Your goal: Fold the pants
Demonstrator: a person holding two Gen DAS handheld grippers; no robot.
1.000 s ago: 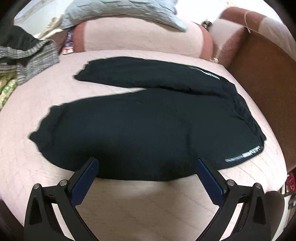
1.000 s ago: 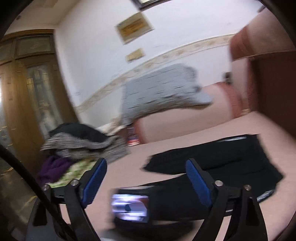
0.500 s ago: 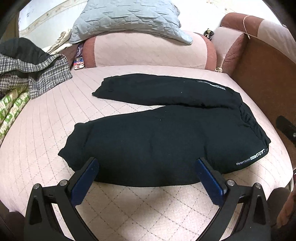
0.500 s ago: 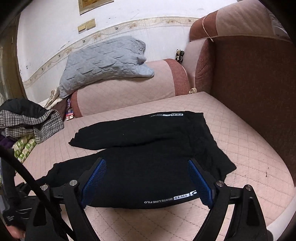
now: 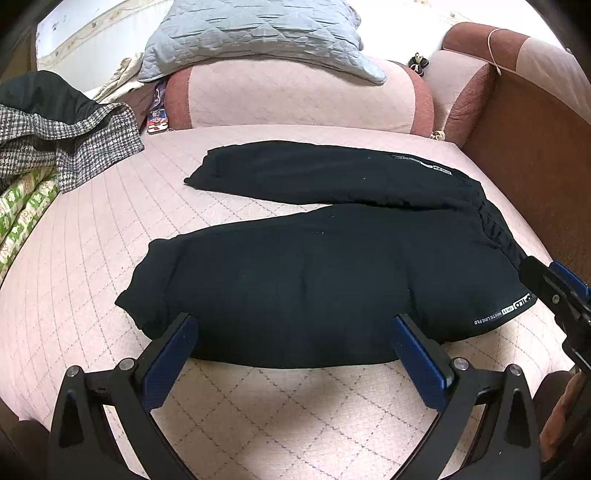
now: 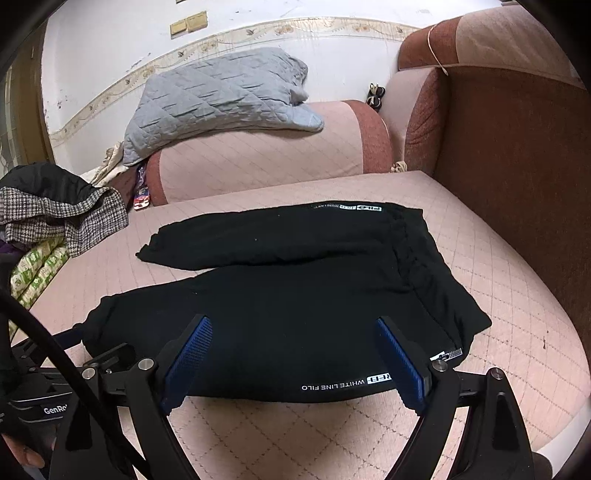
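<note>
Left wrist view: black pants [image 5: 332,266] flat on pink quilted couch seat [image 5: 92,266], legs spread in a V, waistband to the right. Left gripper [image 5: 293,332] wide open, holding nothing, poised at the near leg's edge. Right gripper's tip (jaw gap not discernible here) [image 5: 554,291] beside the waistband.

Right wrist view: right gripper [image 6: 291,336] wide open, empty, over the near leg. Grey quilted pillow [image 6: 218,96] on the bolster [image 6: 258,155]; checked garment pile [image 6: 62,214] at left.

One pair of black pants [image 5: 332,266] with two legs lies on the one sofa seat [image 5: 92,258]. Beyond the pants: one bolster [image 5: 295,99] and one grey pillow [image 5: 251,33]. Two grippers: left gripper [image 5: 295,339], right gripper [image 6: 291,350].
</note>
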